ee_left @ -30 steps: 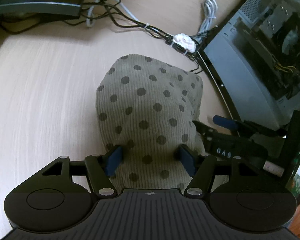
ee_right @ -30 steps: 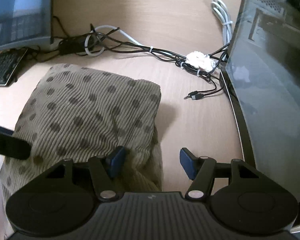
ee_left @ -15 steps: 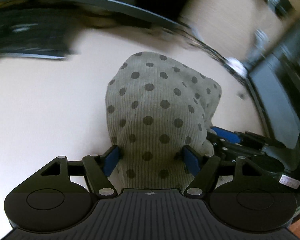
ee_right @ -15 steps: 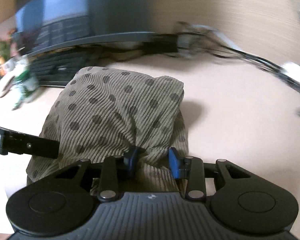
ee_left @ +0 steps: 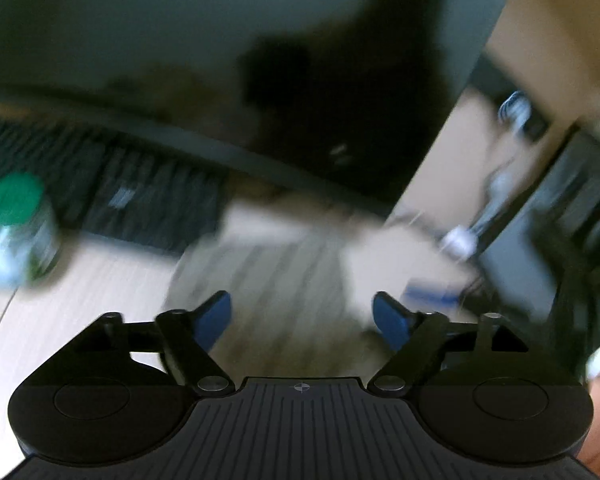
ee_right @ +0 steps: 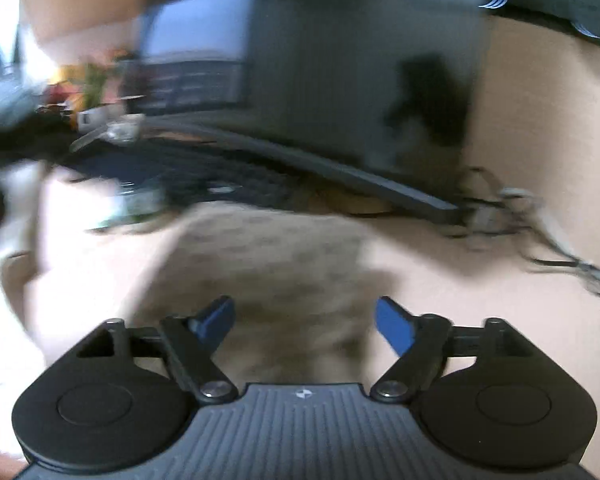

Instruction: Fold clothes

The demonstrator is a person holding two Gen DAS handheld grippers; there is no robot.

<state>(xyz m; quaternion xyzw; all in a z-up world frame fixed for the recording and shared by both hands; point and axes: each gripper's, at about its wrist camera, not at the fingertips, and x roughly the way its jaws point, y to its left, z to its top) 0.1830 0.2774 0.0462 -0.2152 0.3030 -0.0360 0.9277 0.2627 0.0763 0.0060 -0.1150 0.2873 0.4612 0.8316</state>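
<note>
Olive dotted garment (ee_right: 268, 276) on pale desk (ee_right: 480, 320)

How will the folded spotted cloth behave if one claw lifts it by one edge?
The spotted cloth is soft ribbed fabric lying in a puffy bundle, so it would probably sag and unfold. It looks light for its size. The ribbed surface should give grip and not slip easily.

Looked like a home-office desk (ee_right: 480, 320) to me: pale wood-grain top, big dark monitor (ee_left: 220, 40) over a black keyboard (ee_left: 132, 196), cable tangle (ee_right: 540, 232) along the back, green-capped jar (ee_left: 16, 224) off to one side. All motion-blurred.
</note>
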